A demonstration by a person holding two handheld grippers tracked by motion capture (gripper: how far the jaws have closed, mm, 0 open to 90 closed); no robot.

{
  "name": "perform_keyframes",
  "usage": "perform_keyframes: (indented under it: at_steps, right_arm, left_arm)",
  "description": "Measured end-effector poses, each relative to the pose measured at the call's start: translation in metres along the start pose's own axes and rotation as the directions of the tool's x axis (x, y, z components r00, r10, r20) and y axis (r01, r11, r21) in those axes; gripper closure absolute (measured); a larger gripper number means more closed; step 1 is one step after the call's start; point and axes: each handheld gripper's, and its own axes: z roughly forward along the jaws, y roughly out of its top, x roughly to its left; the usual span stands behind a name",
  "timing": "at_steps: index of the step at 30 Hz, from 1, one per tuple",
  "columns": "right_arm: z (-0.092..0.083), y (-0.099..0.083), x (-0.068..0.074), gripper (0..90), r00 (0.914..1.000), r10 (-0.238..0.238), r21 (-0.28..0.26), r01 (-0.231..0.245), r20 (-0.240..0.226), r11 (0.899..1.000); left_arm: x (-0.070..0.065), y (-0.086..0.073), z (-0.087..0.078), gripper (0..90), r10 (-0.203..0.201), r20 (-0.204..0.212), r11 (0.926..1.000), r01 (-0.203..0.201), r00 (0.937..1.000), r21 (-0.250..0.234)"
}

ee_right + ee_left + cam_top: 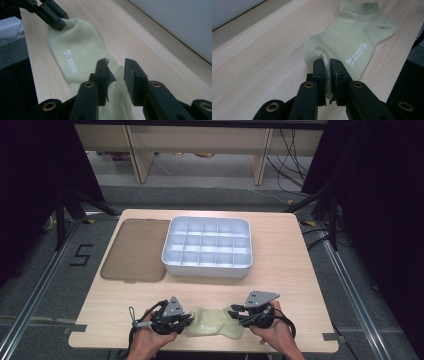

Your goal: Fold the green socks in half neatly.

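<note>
A pale green ankle sock (212,322) with small white lettering lies flat near the table's front edge, between my two grippers. My left gripper (189,320) is shut on the sock's toe end (352,37), and a fold of fabric is pinched between its jaws (327,62). My right gripper (234,312) stands at the cuff end with a clear gap between its jaws (116,63). The sock (75,50) runs under and between them, and the pads are not pressing on it. In the right gripper view the left gripper (58,22) grips the far end.
A white tray (207,270) divided into several empty compartments stands at the middle of the wooden table (280,270). A flat brown lid (135,250) lies to its left. A hand holds each gripper at the front edge.
</note>
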Motion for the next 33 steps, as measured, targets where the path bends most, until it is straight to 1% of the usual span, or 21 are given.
perform_keyframes:
  at_steps: [2,4,6,7,10,11,12,15,16,18,19,20,21,22,23,24,26,28,30,31,33]
  right_arm:
    - [0.002,0.000,0.001,74.4,0.9999,-0.010,-0.003,0.010,-0.005,1.000]
    - [0.003,0.000,0.003,74.9,0.9998,-0.015,-0.005,0.015,-0.015,1.000]
    - [0.007,0.001,0.009,75.6,0.9988,-0.031,0.011,0.032,-0.038,0.999]
    - [0.009,0.001,0.011,75.6,0.9985,-0.032,0.016,0.032,-0.044,0.999]
    - [0.013,0.001,0.015,75.9,0.9970,-0.041,0.026,0.043,-0.065,0.999]
    - [0.019,0.002,0.019,76.7,0.9951,-0.044,0.030,0.046,-0.089,0.998]
    - [0.019,0.002,0.019,76.7,0.9951,-0.044,0.030,0.046,-0.089,0.998]
    - [0.031,0.005,0.029,81.0,0.9885,-0.065,0.051,0.072,-0.137,0.996]
    - [0.035,0.005,0.030,82.4,0.9850,-0.090,0.046,0.097,-0.148,0.994]
    - [0.042,0.005,0.034,84.8,0.9809,-0.104,0.061,0.115,-0.164,0.991]
    - [0.045,0.005,0.036,85.6,0.9798,-0.110,0.072,0.124,-0.167,0.990]
    - [0.048,0.005,0.038,86.1,0.9793,-0.107,0.075,0.121,-0.172,0.990]
    - [0.052,0.005,0.039,86.5,0.9775,-0.118,0.091,0.135,-0.175,0.987]
    - [0.052,0.005,0.039,86.5,0.9775,-0.118,0.091,0.135,-0.175,0.987]
    - [0.058,0.005,0.039,87.2,0.9781,-0.123,0.111,0.143,-0.168,0.984]
    - [0.060,0.005,0.040,87.2,0.9770,-0.116,0.098,0.135,-0.179,0.986]
    - [0.063,0.007,0.040,87.3,0.9756,-0.123,0.099,0.143,-0.182,0.985]
    - [0.067,0.009,0.041,87.3,0.9734,-0.131,0.082,0.149,-0.188,0.985]
    - [0.069,0.010,0.042,87.3,0.9731,-0.125,0.084,0.144,-0.194,0.986]
    - [0.071,0.012,0.043,87.3,0.9702,-0.134,0.083,0.153,-0.202,0.985]
    - [0.072,0.011,0.044,87.3,0.9714,-0.124,0.077,0.142,-0.202,0.987]
  left_arm:
    - [0.001,0.002,-0.002,82.7,-0.015,-0.005,0.9999,0.015,0.9999,0.001]
    - [0.001,0.003,-0.003,82.7,-0.013,-0.003,0.9999,0.013,0.9999,0.004]
    - [0.002,0.007,-0.007,82.7,-0.005,0.010,0.9999,0.005,0.9999,0.009]
    - [0.002,0.007,-0.007,82.7,0.000,0.001,0.9999,0.000,1.0000,0.015]
    - [0.002,0.009,-0.009,82.6,-0.002,0.011,0.9998,0.001,0.9999,0.018]
    - [0.003,0.010,-0.010,82.6,0.014,0.009,0.9996,-0.014,0.9999,0.025]
    - [0.003,0.010,-0.010,82.5,0.014,0.009,0.9996,-0.014,0.9999,0.025]
    - [0.005,0.013,-0.011,82.5,0.024,0.013,0.9994,-0.024,0.9996,0.026]
    - [0.005,0.014,-0.011,82.6,0.015,0.003,0.9994,-0.015,0.9999,0.031]
    - [0.005,0.014,-0.011,82.6,0.016,0.015,0.9994,-0.016,0.9998,0.030]
    - [0.006,0.015,-0.011,82.5,0.007,0.015,0.9995,-0.007,0.9999,0.030]
    - [0.006,0.016,-0.012,82.6,0.011,0.009,0.9995,-0.011,0.9999,0.030]
    - [0.007,0.017,-0.014,82.6,0.022,0.019,0.9993,-0.023,0.9996,0.028]
    - [0.007,0.017,-0.014,82.6,0.022,0.019,0.9993,-0.023,0.9996,0.028]
    - [0.007,0.018,-0.016,82.6,0.020,0.012,0.9994,-0.020,0.9997,0.028]
    - [0.006,0.019,-0.017,82.6,0.016,0.024,0.9997,-0.017,0.9996,0.016]
    - [0.007,0.020,-0.018,82.7,0.026,0.021,0.9995,-0.026,0.9994,0.017]
    - [0.006,0.023,-0.020,82.7,0.020,0.025,0.9998,-0.020,0.9995,0.000]
    - [0.006,0.024,-0.021,82.7,0.018,0.023,0.9998,-0.018,0.9996,-0.006]
    - [0.005,0.025,-0.020,82.7,0.008,0.031,0.9997,-0.007,0.9995,-0.023]
    - [0.004,0.025,-0.018,82.8,0.012,0.036,0.9998,-0.011,0.9993,-0.019]
